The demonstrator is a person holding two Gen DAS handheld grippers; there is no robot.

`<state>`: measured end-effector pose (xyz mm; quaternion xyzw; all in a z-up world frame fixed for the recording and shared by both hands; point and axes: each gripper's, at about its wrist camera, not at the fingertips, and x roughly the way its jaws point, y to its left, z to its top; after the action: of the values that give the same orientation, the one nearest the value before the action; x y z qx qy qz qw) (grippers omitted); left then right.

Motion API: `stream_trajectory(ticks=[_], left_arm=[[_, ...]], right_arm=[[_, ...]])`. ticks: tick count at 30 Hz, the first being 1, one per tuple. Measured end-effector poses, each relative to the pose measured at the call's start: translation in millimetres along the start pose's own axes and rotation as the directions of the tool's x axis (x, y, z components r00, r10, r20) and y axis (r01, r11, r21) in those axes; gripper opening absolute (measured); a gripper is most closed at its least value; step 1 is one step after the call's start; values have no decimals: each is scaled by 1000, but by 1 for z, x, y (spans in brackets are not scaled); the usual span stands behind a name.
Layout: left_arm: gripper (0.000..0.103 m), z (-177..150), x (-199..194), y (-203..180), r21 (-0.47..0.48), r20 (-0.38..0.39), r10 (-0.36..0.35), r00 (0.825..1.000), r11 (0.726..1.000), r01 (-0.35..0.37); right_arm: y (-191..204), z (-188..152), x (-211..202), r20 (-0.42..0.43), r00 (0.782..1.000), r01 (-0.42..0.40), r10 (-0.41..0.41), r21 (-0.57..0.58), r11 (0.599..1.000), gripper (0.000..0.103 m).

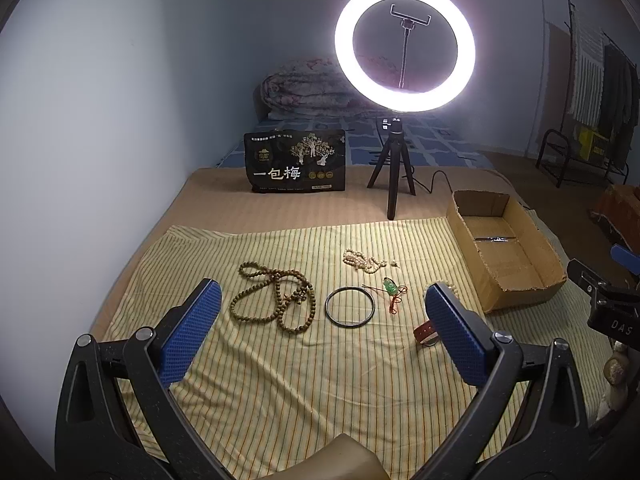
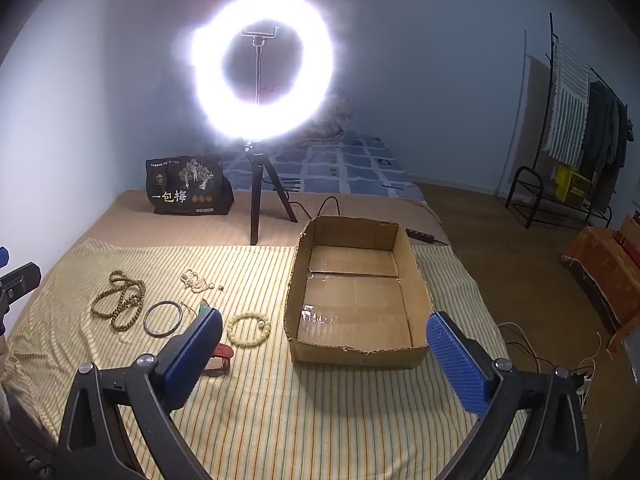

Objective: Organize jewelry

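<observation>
Both the left gripper (image 1: 322,304) and the right gripper (image 2: 324,334), with ribbed blue pads, are spread wide and hold nothing. On the striped cloth (image 1: 280,380) lie a thin metal bangle (image 1: 350,306), brown wooden beads (image 1: 274,298) and pale beads (image 1: 362,261). Only the right view shows the cream bead bracelet (image 2: 249,329) whole, beside the empty corrugated cardboard box (image 2: 356,354). Behind glows a ring light (image 1: 405,46).

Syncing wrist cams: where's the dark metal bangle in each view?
Left wrist: dark metal bangle at centre, between the fingers, right of the brown beads.
Right wrist: bangle at lower left, left of the near finger.
Shared landmark: cardboard box.
</observation>
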<state>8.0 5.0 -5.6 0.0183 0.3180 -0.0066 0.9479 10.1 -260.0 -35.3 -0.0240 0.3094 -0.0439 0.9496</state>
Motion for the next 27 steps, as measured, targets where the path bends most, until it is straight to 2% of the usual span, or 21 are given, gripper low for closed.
stream_trajectory(ticks=[27], left_arm=[[103, 5, -9, -1, 5, 29, 9, 1000, 1000, -9]], right_arm=[[1, 1, -1, 1, 1000, -1, 1, -2, 1000, 103]])
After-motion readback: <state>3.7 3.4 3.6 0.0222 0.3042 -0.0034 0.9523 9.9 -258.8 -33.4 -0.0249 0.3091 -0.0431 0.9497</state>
